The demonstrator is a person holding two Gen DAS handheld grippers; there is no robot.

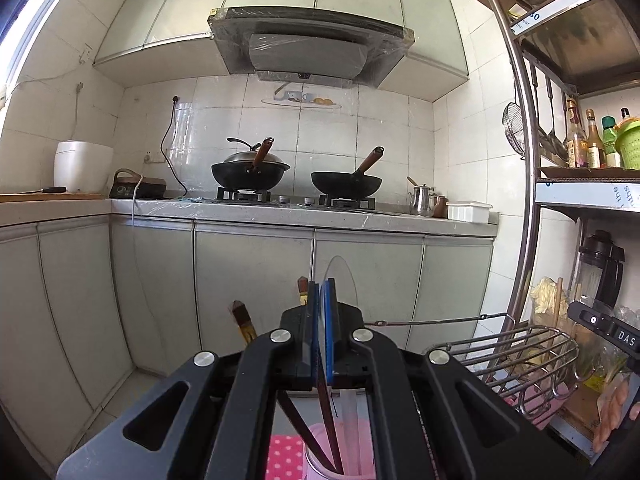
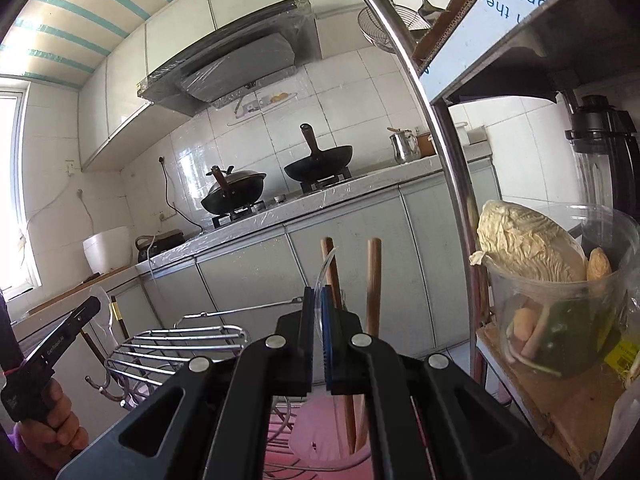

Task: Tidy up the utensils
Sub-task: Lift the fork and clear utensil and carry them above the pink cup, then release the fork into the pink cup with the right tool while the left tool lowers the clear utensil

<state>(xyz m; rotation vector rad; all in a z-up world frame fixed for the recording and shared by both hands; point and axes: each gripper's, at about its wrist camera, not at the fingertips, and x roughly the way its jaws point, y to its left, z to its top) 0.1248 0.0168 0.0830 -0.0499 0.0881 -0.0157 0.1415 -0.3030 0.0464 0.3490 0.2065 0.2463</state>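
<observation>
Kitchen backdrop: pale tiled wall, grey stone counter [image 1: 280,212] carrying two black woks.

Left wrist view: left gripper [image 1: 319,312] closed on a thin clear plastic spoon [image 1: 340,276], its oval bowl rising above the blue pads. Directly beneath the gripper sits a pink plastic cup [image 1: 320,456] holding dark lacquered chopsticks [image 1: 308,428]. Right of the cup, a chromed wire rack [image 1: 520,352].

Right wrist view: right gripper [image 2: 319,312] closed on another clear plastic utensil [image 2: 325,270]; whether spoon or fork, cannot tell. Beyond it, two light wooden chopsticks [image 2: 374,280] stand in a pale pink cup [image 2: 320,432], just right of the same wire rack [image 2: 180,344].

Judgement: clear plastic pieces look light, slick and brittle; take them mid-handle, gently. Chopsticks stiff, light; pinch near the upper ends.
</observation>
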